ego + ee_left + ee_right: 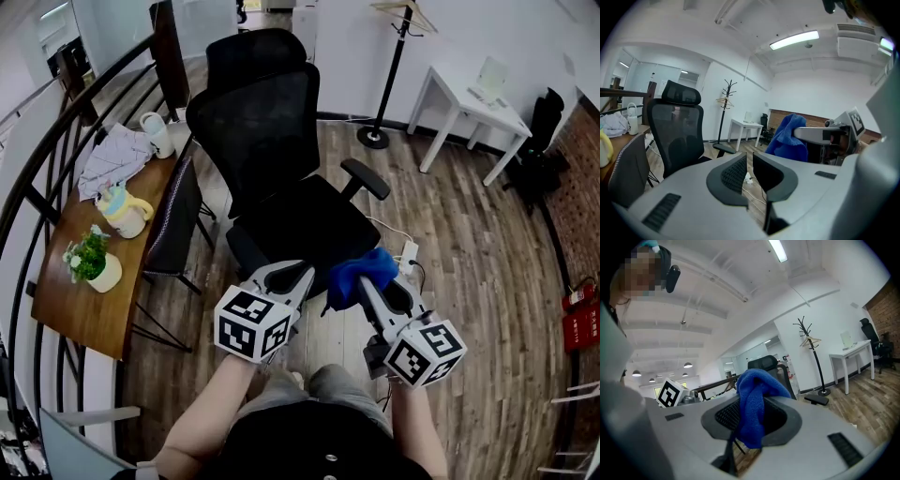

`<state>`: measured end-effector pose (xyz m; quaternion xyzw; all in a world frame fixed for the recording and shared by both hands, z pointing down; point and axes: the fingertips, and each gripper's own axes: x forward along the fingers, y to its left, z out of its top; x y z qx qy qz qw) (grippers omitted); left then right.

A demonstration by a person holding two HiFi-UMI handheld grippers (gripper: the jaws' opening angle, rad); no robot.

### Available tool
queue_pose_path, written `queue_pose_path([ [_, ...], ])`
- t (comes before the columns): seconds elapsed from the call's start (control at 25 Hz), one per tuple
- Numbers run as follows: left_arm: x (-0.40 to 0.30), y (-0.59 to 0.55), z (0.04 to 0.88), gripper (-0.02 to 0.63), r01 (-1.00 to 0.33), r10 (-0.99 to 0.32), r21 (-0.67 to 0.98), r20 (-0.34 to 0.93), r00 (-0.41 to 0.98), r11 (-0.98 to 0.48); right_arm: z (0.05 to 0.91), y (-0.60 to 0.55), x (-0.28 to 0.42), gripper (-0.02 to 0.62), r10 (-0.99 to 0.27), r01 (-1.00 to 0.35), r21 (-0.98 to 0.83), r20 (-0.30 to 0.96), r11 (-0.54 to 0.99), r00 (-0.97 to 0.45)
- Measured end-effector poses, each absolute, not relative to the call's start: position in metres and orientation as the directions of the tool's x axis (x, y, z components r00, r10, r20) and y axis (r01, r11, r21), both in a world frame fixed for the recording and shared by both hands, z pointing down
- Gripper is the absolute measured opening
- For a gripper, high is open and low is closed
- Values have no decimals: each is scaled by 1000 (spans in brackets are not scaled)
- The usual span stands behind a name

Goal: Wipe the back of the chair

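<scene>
A wooden floor [459, 234] runs under an office with a coat stand [392, 70] and a white table [464, 94] at the far side, and a wooden bench [80, 305] along the left rail. The black mesh chair [258, 122] stands in the middle with its seat turned toward the person.

The right claw [367, 287] is clamped on a blue cloth [361, 272], held low over the front of the seat and well apart from the backrest. The left claw [294, 274] is just beside it, its jaws a thin slit apart and holding nothing.

Wiping looks not yet begun. The next move calls for lifting the cloth forward onto the mesh, perhaps with the left claw steadying the chair.
</scene>
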<state>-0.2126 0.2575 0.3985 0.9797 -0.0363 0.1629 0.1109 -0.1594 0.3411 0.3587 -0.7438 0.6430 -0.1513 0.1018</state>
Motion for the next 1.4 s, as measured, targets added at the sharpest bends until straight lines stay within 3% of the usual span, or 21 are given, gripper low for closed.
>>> queue_pose_path([
  [0.28,-193,244,416,51,-105,-10,255,346,938,-961,372,326,-136,117,-980,-923,-340,146,-178,135],
  [0.6,-121,209,424,51,-149,-51,271,339,940,-951,383,285,-55,117,-983,-929,-340,157,-142,93],
  [1.08,10,129,415,51,-328,-224,274,351,909,-904,363,181,77,117,-979,-942,-318,137,103,-153],
  [1.4,46,94,416,51,-469,-364,293,348,864,-833,365,138,115,117,-940,-911,-319,131,260,-315],
])
